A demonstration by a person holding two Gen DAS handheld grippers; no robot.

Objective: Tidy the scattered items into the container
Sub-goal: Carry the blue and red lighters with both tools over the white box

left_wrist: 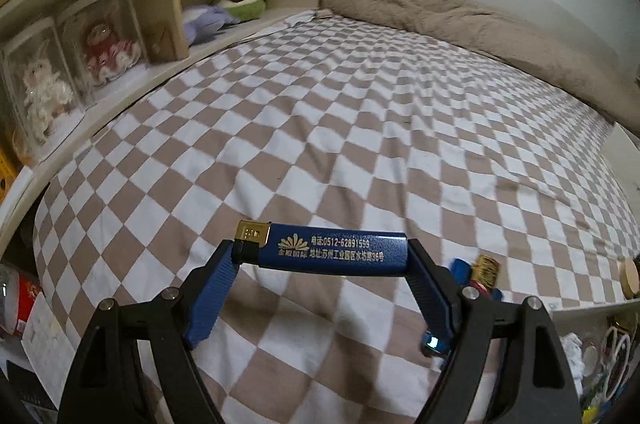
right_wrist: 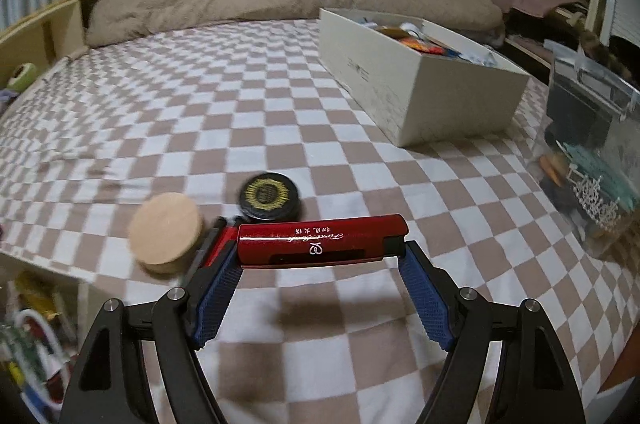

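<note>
The blue lighter (left_wrist: 334, 250) printed "0512-62891599" sits clamped endwise in the left gripper (left_wrist: 326, 256) above the checked bedsheet (left_wrist: 320, 123). The right gripper (right_wrist: 322, 256) pinches a red lighter (right_wrist: 320, 240) with white script, near the white cardboard box (right_wrist: 412, 91).

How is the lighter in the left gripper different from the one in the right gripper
The blue lighter is matte with white print and a gold cap; the red lighter is glossy with white script. The blue one's cap end points to the picture's left, the red one's to the right. Both are held crosswise, end to end, above the checkered bedsheet.
</note>
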